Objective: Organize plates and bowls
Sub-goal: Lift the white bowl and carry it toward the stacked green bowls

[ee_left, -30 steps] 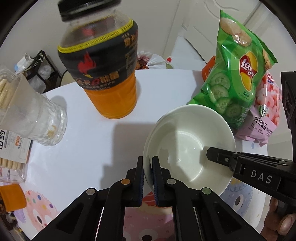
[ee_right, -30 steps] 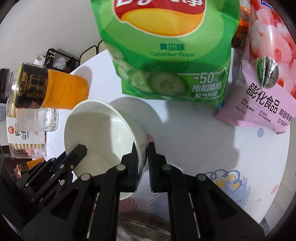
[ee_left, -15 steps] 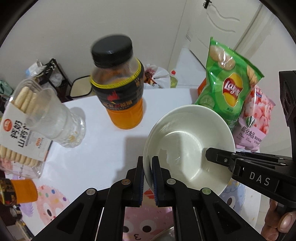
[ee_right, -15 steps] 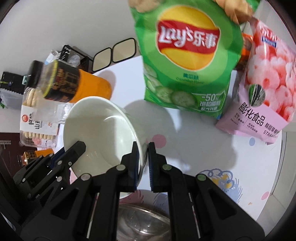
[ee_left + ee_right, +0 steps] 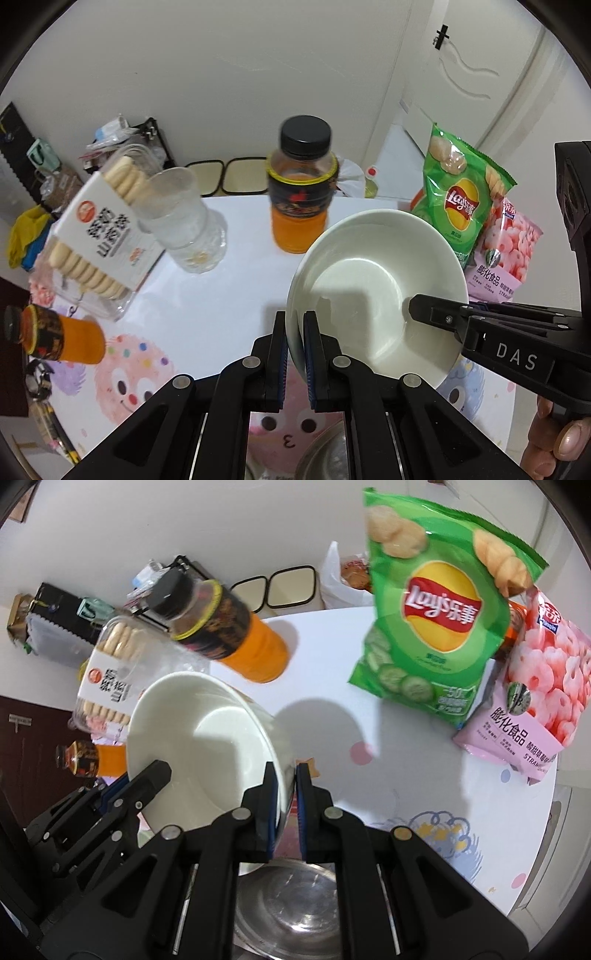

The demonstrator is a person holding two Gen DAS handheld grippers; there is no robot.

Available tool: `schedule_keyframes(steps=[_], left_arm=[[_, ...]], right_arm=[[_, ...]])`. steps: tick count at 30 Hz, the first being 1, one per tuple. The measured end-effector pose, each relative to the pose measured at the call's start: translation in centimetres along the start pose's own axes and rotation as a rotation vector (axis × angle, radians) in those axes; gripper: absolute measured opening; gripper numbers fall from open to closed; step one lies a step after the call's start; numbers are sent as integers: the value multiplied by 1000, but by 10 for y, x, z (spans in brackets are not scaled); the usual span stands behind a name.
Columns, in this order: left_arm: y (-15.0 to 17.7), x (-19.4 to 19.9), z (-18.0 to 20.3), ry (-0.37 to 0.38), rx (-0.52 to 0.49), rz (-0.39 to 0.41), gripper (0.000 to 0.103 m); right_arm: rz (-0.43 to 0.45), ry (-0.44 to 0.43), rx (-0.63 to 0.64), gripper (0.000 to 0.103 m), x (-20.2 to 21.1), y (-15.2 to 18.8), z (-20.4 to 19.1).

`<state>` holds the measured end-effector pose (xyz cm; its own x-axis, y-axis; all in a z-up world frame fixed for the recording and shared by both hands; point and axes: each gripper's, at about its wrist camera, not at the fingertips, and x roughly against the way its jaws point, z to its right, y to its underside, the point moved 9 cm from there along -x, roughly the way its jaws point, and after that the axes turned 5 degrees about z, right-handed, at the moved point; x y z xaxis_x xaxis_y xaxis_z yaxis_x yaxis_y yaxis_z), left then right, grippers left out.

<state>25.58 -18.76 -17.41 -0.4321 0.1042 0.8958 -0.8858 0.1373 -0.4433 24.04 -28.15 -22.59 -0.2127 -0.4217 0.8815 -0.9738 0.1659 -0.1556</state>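
Note:
A white ceramic bowl [image 5: 373,284] [image 5: 199,738] hangs in the air above the white table [image 5: 221,295], held from two sides. My left gripper [image 5: 294,325] is shut on its left rim. Across the bowl, my right gripper [image 5: 282,775] [image 5: 419,308] is shut on the opposite rim. A steel bowl [image 5: 291,904] [image 5: 327,458] sits on the table directly below, partly hidden by the fingers.
An upright orange drink bottle [image 5: 301,188], a glass tumbler [image 5: 184,225] and a biscuit box [image 5: 96,236] stand at the back left. A green crisp bag [image 5: 439,624] and pink snack bag [image 5: 532,686] lean at the right. A second orange bottle [image 5: 55,338] lies at the left edge.
Both grippers have risen with the white bowl between them, so the table objects look smaller and farther. The steel bowl has come into view underneath.

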Motion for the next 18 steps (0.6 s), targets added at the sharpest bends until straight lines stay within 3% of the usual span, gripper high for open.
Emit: schedule_keyframes(steps=[18], left_arm=[[40,70,-71,59,-97,47,7]], right_arm=[[52,31,-1,12,21,55,-93]])
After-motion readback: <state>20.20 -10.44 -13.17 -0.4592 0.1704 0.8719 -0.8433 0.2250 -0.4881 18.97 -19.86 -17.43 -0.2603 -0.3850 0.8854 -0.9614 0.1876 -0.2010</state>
